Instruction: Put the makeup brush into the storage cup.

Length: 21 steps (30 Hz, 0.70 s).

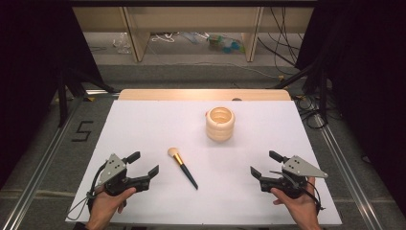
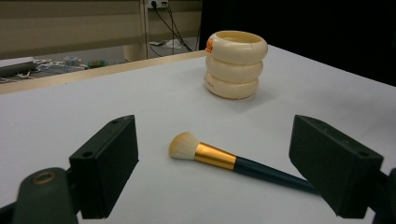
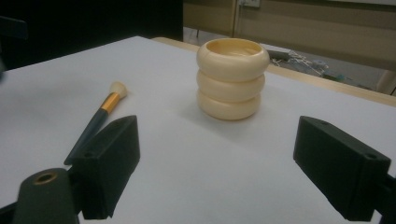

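Makeup brush with a cream bristle head, gold ferrule and dark teal handle lies flat on the white table top, between the two grippers and closer to the left gripper, whose jaws stand wide apart with nothing between them. Seen from above, the brush's long axis runs on a diagonal: the bristle end points away from the person and toward the left, the handle tip toward the person and the right. In the left gripper view the brush lies just ahead of the open jaws, handle trailing toward the right-hand jaw, so the left hand looks the likelier one to take it, probably across the handle. The right gripper is also open and empty, farther from the brush. A cream holder shaped like three stacked rings stands upright beyond the brush, well apart from it and nearer the table's far edge.
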Tool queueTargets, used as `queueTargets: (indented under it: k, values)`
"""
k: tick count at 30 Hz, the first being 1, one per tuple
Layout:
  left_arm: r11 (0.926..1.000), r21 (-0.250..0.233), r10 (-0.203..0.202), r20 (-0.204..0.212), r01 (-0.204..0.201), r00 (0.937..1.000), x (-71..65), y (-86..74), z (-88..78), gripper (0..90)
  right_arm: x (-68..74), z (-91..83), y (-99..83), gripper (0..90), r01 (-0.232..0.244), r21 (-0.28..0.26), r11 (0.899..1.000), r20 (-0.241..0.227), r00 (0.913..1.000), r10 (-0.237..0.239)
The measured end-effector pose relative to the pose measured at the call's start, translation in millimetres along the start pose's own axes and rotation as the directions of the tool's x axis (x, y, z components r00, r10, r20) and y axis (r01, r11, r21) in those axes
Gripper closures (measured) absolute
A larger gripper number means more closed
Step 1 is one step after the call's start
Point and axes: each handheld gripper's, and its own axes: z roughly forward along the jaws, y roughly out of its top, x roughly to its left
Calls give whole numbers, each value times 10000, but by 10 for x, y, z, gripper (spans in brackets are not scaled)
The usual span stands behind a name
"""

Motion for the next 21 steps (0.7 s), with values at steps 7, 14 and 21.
queueTargets:
  k: [7, 14, 21]
  values:
    - [9999, 3, -118, 3, 118, 9999, -13, -5, 7, 157, -1, -2, -2, 157, -1, 13, 10000, -9, 10000, 1]
    - [9998, 200, 8, 258, -13, 9997, -30, -9, 24, 158, 2, -4, 1, 156, 33, 114, 9999, -56, 10000, -33]
    - [9989, 464, -92, 566, 66, 9984, -73, -14, 66, 158, 6, 1, 2, 156, 74, 38, 10000, -146, 9999, -73]
